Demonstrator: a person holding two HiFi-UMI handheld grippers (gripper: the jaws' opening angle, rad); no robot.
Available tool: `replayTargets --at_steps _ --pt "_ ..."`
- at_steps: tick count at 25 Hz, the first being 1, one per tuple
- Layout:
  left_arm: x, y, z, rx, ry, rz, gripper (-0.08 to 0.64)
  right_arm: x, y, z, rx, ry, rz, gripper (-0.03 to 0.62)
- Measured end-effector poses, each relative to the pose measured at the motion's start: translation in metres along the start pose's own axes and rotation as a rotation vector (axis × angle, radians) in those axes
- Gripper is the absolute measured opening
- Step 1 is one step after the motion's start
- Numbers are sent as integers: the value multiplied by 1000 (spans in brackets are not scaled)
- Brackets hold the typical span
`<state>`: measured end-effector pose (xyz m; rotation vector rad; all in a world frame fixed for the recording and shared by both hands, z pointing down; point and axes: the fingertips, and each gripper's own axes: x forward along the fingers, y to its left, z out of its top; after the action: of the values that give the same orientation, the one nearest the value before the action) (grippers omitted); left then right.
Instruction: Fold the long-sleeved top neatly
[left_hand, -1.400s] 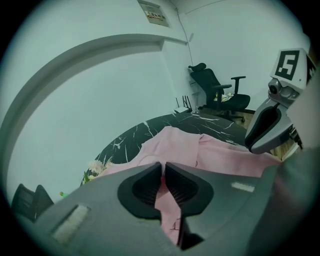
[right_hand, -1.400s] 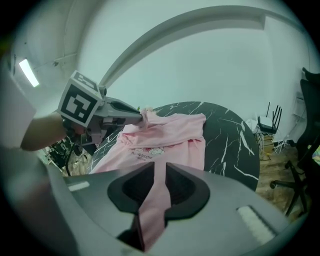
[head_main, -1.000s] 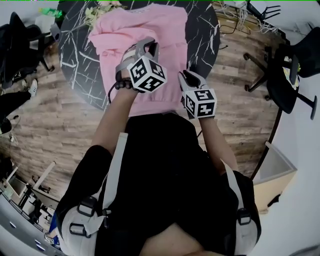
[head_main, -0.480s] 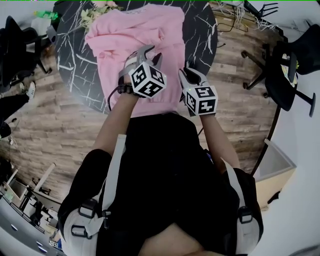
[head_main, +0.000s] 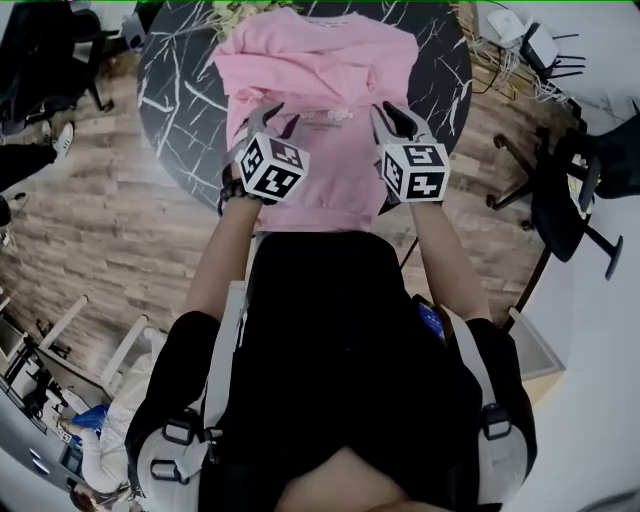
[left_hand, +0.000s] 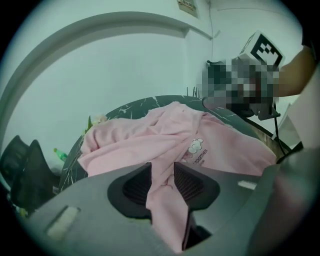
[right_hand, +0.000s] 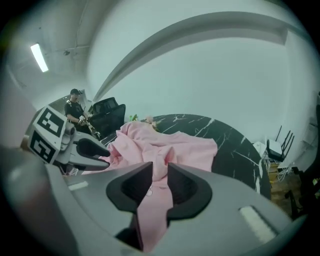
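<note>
Pink long-sleeved top (head_main: 330, 70), just one, lies upper centre on the black marbled surface (head_main: 185, 100). Two grippers, the left hand-held gripper (head_main: 278, 115) and the right hand-held gripper (head_main: 396, 115), each pinch a fold over its lower half; the right jaws have just been opening wider.

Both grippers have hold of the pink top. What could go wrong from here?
Both the left gripper and right gripper pinch only a narrow ridge of the pink top, and their jaws have just been opening: the fabric may slip out.
The far end lies rumpled on the black marble table; folding now may trap creases.
</note>
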<state>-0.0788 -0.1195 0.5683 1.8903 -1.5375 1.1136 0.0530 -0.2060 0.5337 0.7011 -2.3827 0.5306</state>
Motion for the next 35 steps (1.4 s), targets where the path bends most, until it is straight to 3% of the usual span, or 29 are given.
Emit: replayTargets --at_steps 4,8,11,14,19,23,30,35 --pt "-10 30 -33 -116 20 37 147 33 4 21 -46 6 10 151" --pt "-18 46 -53 -187 27 49 146 61 5 18 -33 74 26 156" --pt "-19 55 -63 -207 37 52 144 66 4 9 -17 114 23 74" --pt "-14 68 -67 -183 39 67 143 58 -3 5 3 108 5 52" --pt "-3 85 -52 -158 6 63 144 46 -21 5 33 91 -27 52" --pt "4 90 -56 -166 49 62 121 41 -36 -3 77 109 -50 51" --pt "5 92 -73 -226 72 55 98 45 -53 -19 7 170 -120 74" --pt "-12 89 -83 -327 49 42 101 34 -50 -22 51 144 -102 104"
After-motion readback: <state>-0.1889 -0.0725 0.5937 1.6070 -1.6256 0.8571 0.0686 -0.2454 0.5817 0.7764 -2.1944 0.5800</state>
